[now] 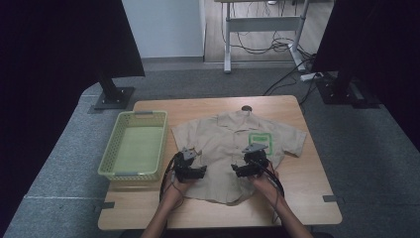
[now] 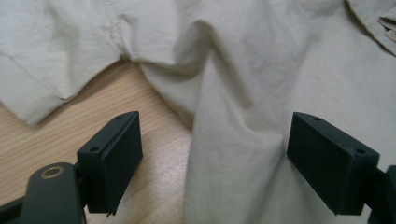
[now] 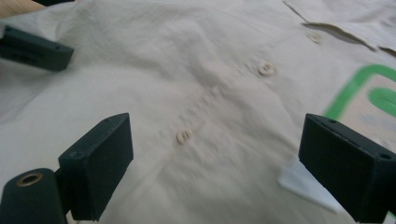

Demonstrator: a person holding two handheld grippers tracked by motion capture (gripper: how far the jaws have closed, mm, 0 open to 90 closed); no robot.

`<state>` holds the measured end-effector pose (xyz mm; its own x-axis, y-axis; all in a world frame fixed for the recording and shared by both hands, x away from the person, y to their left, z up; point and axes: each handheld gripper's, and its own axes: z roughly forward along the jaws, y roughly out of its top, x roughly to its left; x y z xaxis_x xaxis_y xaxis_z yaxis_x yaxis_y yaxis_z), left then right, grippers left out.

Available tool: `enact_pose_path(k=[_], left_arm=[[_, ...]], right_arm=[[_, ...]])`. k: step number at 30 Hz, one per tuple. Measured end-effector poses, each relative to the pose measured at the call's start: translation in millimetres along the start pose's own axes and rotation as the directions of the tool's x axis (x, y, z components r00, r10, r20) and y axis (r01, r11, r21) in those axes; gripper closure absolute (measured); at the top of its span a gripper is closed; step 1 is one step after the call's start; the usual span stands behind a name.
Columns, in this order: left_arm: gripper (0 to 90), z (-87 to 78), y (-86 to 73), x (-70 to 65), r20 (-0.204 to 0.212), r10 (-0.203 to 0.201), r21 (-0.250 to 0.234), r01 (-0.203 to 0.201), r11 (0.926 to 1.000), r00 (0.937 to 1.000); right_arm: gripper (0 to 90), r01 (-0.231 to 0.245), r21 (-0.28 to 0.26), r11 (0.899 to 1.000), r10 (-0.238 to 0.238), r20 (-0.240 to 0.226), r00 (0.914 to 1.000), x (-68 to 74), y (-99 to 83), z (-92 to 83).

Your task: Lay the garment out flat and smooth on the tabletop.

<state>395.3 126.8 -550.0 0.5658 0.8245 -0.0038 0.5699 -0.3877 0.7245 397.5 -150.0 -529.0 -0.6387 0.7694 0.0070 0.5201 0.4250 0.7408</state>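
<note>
Beige cotton covers the middle of the wooden counter (image 1: 307, 198): a short-sleeved button-up shirt (image 1: 233, 144) lies flat, front side up, collar towards the far edge and hem towards the person. A green-outlined patch (image 1: 259, 139) sits on its chest, on the right as the high view shows it. To the left of the shirt, just beside its sleeve, stands a pale green plastic basket (image 1: 110, 148) with perforated walls.

The left gripper (image 1: 202, 171) hovers over the lower left part of the shirt, its jaws apart. In the left gripper view a raised fold of the fabric (image 2: 233, 140) runs up between the two black jaws; the jaw at the right of that view appears to touch the cloth at its inner face, while the other stands clear over bare wood (image 2: 159, 154), so nothing is clamped. A sleeve (image 2: 37, 70) spreads away at the upper left of that view.

The right gripper (image 1: 236, 169) hovers over the lower right part of the shirt, facing the left one, its jaws also wide apart and gripping nothing. In the right gripper view the button placket lies between them, with two pale buttons (image 3: 184, 136) showing, and the green patch (image 3: 359, 88) to the right. A white label (image 3: 303, 184) peeks out by the jaw at the right of that view.
</note>
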Motion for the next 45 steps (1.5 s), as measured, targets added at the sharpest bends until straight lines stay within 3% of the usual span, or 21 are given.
enact_pose_path(k=[2,4,7,10,13,15,20,21,22,28,32,34,38,40,42,45], left_arm=[[17.8,-0.5,-0.5,-0.9,0.001,0.0,0.0,0.0,1.0,1.0],[17.8,-0.6,-0.6,-0.9,0.001,0.0,0.0,0.0,1.0,1.0],[17.8,-0.6,-0.6,-0.8,0.002,0.001,0.0,-0.001,1.0,1.0],[17.9,-0.5,-0.6,-0.7,0.003,0.002,-0.001,-0.002,1.0,1.0],[17.9,-0.5,-0.6,-0.7,0.003,0.001,-0.001,-0.001,1.0,1.0],[17.9,-0.5,-0.6,-0.7,0.003,0.001,-0.001,-0.001,1.0,1.0],[17.8,-0.5,-0.6,-0.3,0.005,0.003,-0.001,-0.003,1.0,1.0],[17.7,-0.5,-0.6,-0.3,0.005,0.003,-0.001,-0.003,1.0,1.0],[17.7,-0.5,-0.7,-0.1,0.007,0.004,-0.002,-0.004,1.0,1.0],[17.0,-0.6,-0.9,-0.3,0.008,0.005,-0.001,-0.005,1.0,1.0],[15.3,-0.4,-1.0,-0.7,0.016,0.012,0.006,-0.012,0.9999,0.9998],[12.4,-0.7,-1.4,-0.9,0.018,0.013,0.008,-0.013,0.9999,0.9998],[11.9,-1.3,-1.9,-1.3,0.017,0.014,0.009,-0.014,0.9999,0.9997],[11.9,-1.7,-2.3,-1.8,0.02,0.017,0.008,-0.017,0.9998,0.9997],[11.9,-2.4,-3.0,-2.4,0.026,0.022,0.008,-0.022,0.9997,0.9994],[11.9,-3.4,-4.0,-3.1,0.038,0.032,0.007,-0.032,0.9995,0.9988]], right_arm=[[22.3,0.018,0.046,0.999,-0.017,-0.017,0.9997,2.7,0.0,7.6],[31.2,0.034,0.101,0.994,-0.034,0.003,0.9994,4.5,-3.4,12.6],[53.1,-0.032,0.1,0.995,0.034,-0.012,0.9994,1.3,-8.2,8.3],[73.9,-0.011,0.125,0.992,0.011,0.001,0.9999,3.5,-9.5,1.6],[81.0,-0.01,0.13,0.991,0.009,0.013,0.9999,1.1,-13.2,-3.6],[81.5,-0.008,0.125,0.992,0.005,0.022,0.9997,0.5,-14.8,-6.0],[78.9,-0.026,0.046,0.999,0.025,0.011,0.9996,-1.4,-28.9,-52.5],[78.9,-0.026,0.046,0.999,0.025,0.011,0.9996,-1.4,-28.9,-52.5],[77.6,-0.037,0.022,0.999,0.037,0.012,0.9992,-3.2,-37.2,-67.8],[72.7,-0.09,-0.016,0.996,0.091,0.026,0.9955,-13.0,-67.1,-108.2],[71.1,-0.108,-0.024,0.994,0.109,0.031,0.9936,-17.2,-76.3,-120.5],[66.9,-0.131,-0.047,0.99,0.133,0.048,0.9899,-24.4,-85.8,-140.3],[59.3,-0.146,-0.096,0.985,0.154,0.086,0.9843,-36.4,-87.3,-160.7],[48.9,-0.153,-0.116,0.981,0.166,0.108,0.9802,-42.8,-82.9,-163.8],[46.1,-0.155,-0.125,0.98,0.17,0.119,0.9782,-45.0,-79.4,-164.1],[29.7,-0.117,-0.146,0.982,0.139,0.145,0.9797,-47.3,-61.7,-156.7]])
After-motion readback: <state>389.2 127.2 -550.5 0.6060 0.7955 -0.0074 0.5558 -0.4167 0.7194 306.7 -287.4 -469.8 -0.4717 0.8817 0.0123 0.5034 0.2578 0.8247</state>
